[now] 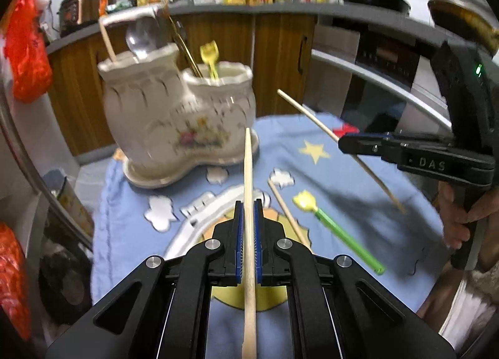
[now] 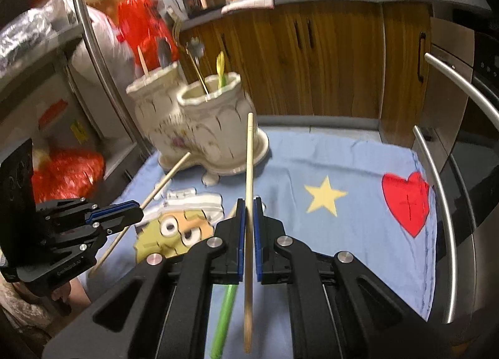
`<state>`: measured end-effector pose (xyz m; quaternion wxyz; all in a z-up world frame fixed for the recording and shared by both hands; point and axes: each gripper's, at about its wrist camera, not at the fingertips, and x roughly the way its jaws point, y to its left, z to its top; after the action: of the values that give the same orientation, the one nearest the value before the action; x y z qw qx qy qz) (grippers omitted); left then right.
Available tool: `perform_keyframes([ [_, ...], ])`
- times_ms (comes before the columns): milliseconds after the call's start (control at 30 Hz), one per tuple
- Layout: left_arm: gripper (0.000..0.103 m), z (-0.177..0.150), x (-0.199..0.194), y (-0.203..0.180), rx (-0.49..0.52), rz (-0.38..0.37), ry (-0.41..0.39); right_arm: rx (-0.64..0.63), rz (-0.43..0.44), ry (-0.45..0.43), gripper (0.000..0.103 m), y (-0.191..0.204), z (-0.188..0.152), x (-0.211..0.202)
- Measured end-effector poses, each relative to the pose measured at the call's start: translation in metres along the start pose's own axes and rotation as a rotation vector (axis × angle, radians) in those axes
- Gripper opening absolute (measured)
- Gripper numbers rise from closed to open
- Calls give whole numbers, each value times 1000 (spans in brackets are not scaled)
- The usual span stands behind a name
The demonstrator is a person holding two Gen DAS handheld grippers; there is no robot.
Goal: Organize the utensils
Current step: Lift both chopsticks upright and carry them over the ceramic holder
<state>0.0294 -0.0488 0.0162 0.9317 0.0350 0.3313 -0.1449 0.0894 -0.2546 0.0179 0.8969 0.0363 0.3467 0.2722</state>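
A white ceramic two-pot utensil holder (image 1: 174, 119) (image 2: 199, 128) stands at the back of a blue cloth. It holds a chopstick, a spoon, a thin gold utensil and a yellow fork. My left gripper (image 1: 248, 212) is shut on a wooden chopstick (image 1: 248, 172) that points toward the holder. My right gripper (image 2: 248, 212) is shut on another wooden chopstick (image 2: 249, 156), above the cloth. The right gripper also shows in the left wrist view (image 1: 358, 142), the left gripper in the right wrist view (image 2: 134, 211). A third chopstick (image 1: 287, 212) and a green-handled yellow fork (image 1: 340, 231) (image 2: 224, 318) lie on the cloth.
The blue cloth (image 2: 349, 172) with star, heart and cartoon prints covers the work surface. Wooden cabinets (image 2: 312, 59) and a cluttered counter stand behind. Steel rails (image 2: 446, 212) curve at the right. Red bags (image 1: 25, 47) hang at the left.
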Motion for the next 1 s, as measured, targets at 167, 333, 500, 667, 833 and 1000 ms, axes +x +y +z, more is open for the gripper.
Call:
perform_keyframes([
  [167,7,11,-17,12,-9,19,-81,14,25,-77,5,3,14,-8],
  [333,7,24,-26,18,-24,5,-126,16,50,-116,5,12,26,-7],
  [500,7,40,-43,25,0,34,-207,21,76,-174,5,17,40,-13],
  [667,6,65,-52,42,3,56,-270,32,116,-251,5,23,67,-13],
  [833,6,92,-64,62,-1,84,-367,7,129,-317,5,31,91,-4],
  [1000,6,123,-63,86,-57,54,-459,41,151,-366,5,28,115,14],
])
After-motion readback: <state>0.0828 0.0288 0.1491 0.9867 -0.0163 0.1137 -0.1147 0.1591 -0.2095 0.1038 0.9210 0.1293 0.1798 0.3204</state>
